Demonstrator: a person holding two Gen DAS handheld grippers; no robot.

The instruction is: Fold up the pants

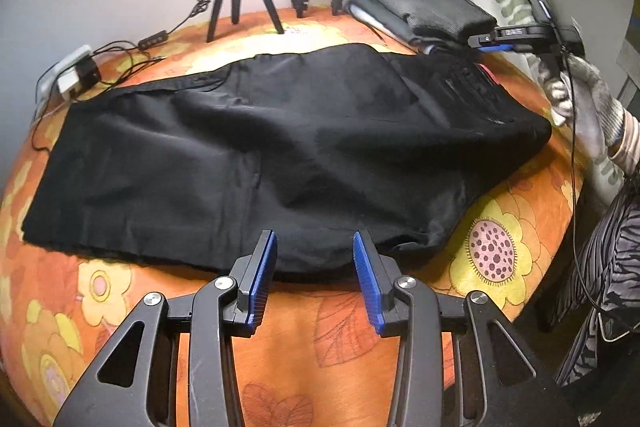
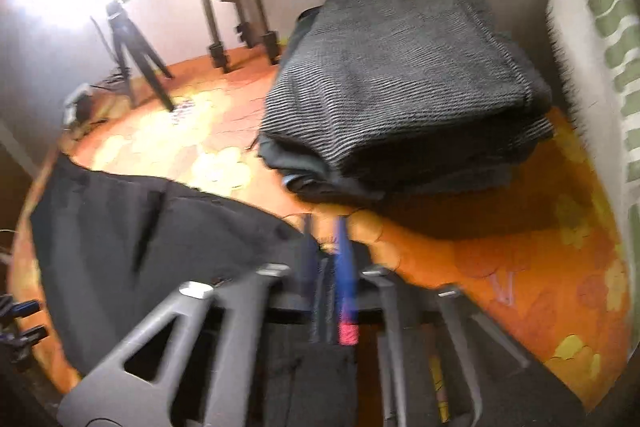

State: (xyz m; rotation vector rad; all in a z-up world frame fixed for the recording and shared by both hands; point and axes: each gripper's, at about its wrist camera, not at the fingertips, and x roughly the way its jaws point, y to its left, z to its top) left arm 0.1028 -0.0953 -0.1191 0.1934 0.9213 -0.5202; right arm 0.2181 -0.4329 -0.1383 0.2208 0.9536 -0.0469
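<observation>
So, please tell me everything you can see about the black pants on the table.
The black pants look like thin woven cloth, lying mostly flat and lengthwise across the orange flowered tablecloth, with soft wrinkles. The leg ends lie to the left; the waist end, showing a bit of pink, lies to the right. The right tool is shut on the fabric at that end. The open left tool hovers at the near edge, not gripping. A stack of folded clothes lies behind.
</observation>
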